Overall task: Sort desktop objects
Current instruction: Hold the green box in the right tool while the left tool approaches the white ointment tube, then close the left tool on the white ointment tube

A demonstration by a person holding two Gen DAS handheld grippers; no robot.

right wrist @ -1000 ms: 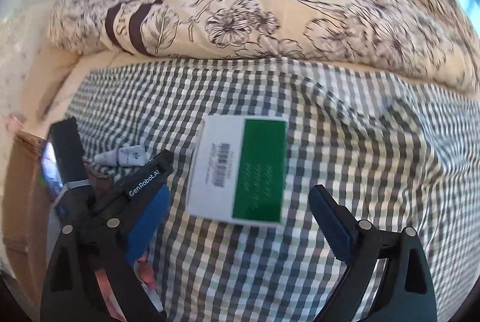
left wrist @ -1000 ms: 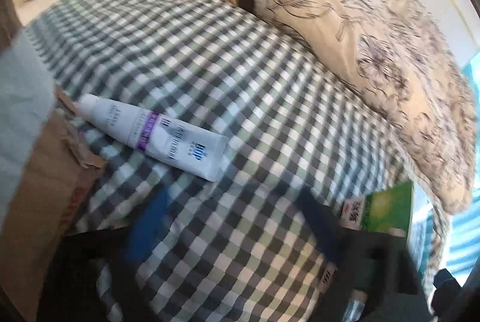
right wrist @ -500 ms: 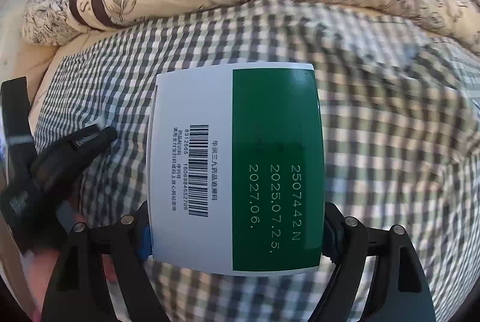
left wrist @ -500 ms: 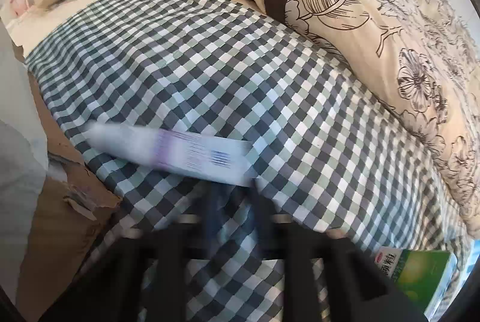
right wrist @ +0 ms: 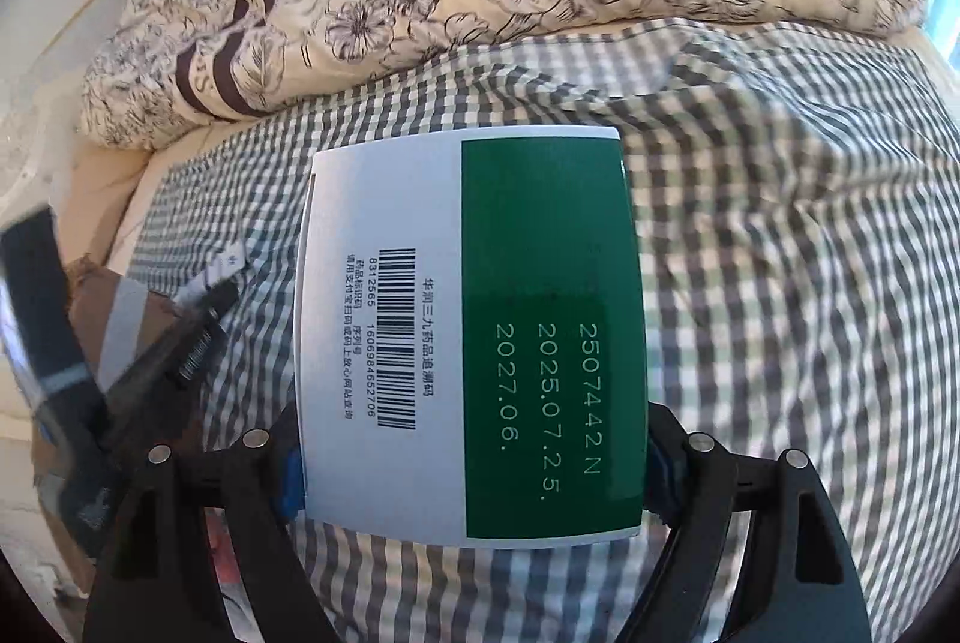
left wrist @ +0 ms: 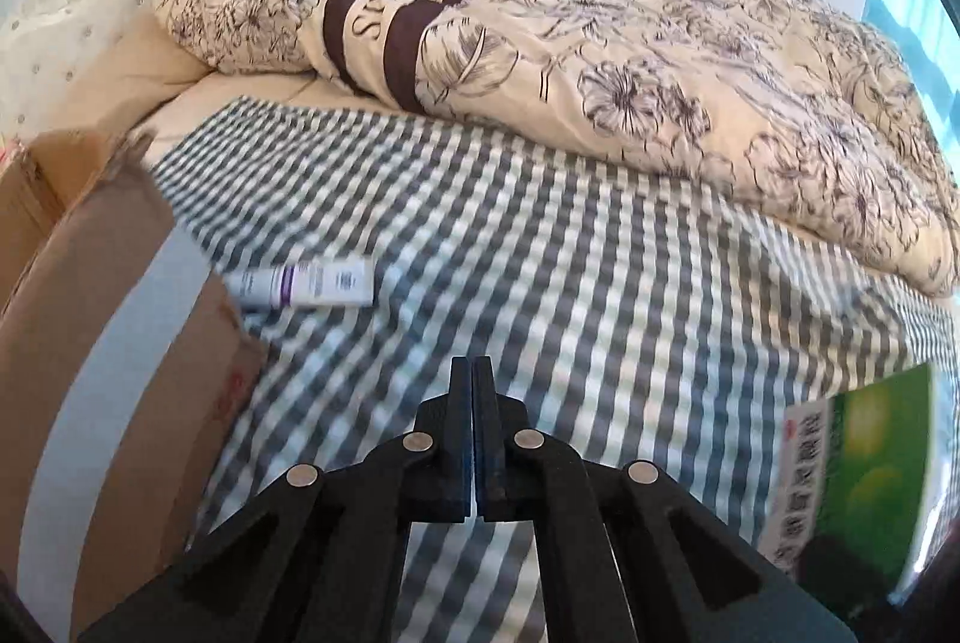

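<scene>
The tube (left wrist: 303, 286) is partly hidden at its left end behind a flap of the cardboard box (left wrist: 120, 319), and in the right wrist view only a blurred sliver of it shows. The green carton (right wrist: 474, 337) is cut off by the frame edge in the left view; its underside cannot be seen. The left gripper (left wrist: 473, 373) hangs above the checked cloth (left wrist: 570, 283) with fingers pressed together and nothing between them. The right gripper (right wrist: 474, 469) clamps the carton by its two sides, lifted off the cloth. Bare cloth lies between tube and carton; a floral quilt (left wrist: 630, 43) bounds the far side.
</scene>
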